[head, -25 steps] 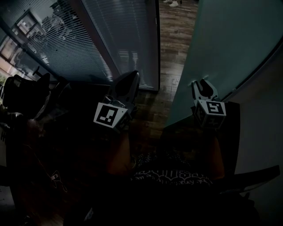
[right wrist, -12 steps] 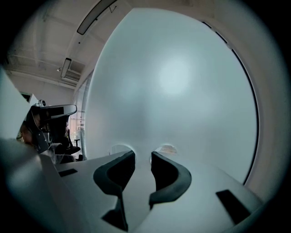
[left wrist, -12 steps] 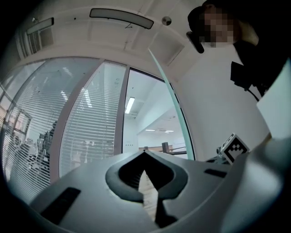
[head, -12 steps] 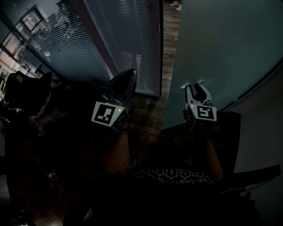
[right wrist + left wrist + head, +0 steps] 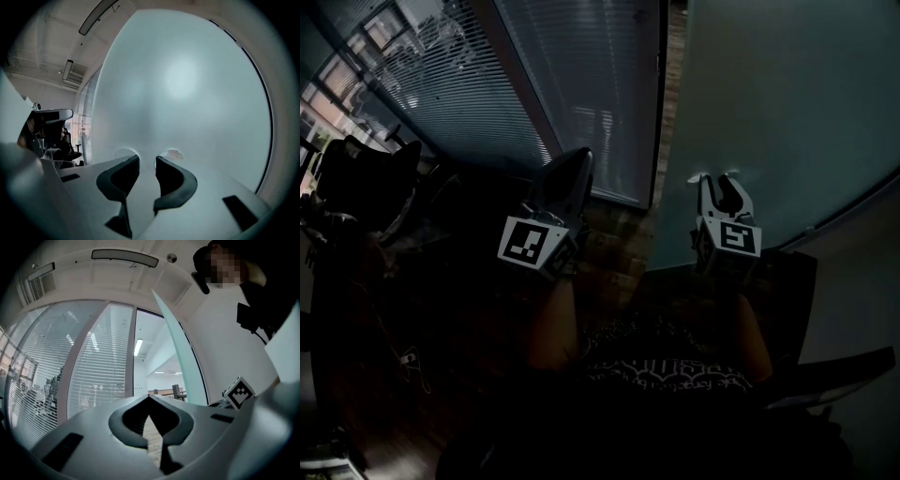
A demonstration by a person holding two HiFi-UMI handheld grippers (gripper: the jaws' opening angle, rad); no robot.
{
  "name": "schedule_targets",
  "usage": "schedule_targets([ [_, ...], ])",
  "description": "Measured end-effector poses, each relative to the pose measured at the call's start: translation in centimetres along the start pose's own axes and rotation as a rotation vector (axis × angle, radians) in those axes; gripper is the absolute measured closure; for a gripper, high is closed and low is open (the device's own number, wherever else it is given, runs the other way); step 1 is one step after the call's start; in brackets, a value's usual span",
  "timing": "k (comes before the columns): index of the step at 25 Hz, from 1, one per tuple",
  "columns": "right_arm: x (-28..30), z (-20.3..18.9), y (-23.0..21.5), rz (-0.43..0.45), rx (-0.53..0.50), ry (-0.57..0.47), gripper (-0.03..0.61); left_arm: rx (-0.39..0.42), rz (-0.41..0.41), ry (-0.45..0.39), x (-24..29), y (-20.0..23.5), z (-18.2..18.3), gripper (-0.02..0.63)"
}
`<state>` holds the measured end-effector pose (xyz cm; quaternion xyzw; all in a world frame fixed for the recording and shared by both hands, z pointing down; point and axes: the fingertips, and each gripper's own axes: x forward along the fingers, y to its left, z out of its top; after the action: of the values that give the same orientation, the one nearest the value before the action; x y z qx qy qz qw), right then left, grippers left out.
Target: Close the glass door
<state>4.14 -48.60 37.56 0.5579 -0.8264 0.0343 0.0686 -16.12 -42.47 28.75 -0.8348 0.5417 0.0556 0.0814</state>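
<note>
The smooth, frosted glass door (image 5: 769, 112) is closely faced by the parted, empty right gripper (image 5: 719, 178); the left gripper (image 5: 580, 156) is seen closed.

glass door (image 5: 769, 112) | frosted, pale green | upright | ajar, narrow gap at left edge
</note>
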Motion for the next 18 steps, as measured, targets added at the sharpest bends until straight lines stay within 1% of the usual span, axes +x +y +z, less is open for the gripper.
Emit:
schedule_targets([
  [2, 0.7, 0.1, 0.1, -0.006, 0.000, 0.001, 0.468, -0.003, 0.003, -0.002, 0.3, 1.0, -0.1, 0.612],
  [5, 1.7, 0.3, 0.2, -0.025, 0.004, -0.001, 0.468, -0.009, -0.015, -0.004, 1.4, 2.6, -0.4, 0.612],
  [12, 4.9, 1.0, -0.3, -0.088, 0.015, -0.014, 0.468, -0.023, -0.104, -0.002, 5.4, 6.2, -1.0, 0.612],
  [18, 7.8, 1.5, -0.6, -0.155, 0.026, -0.032, 0.468, -0.018, -0.180, -0.010, 8.2, 9.1, -1.3, 0.612],
])
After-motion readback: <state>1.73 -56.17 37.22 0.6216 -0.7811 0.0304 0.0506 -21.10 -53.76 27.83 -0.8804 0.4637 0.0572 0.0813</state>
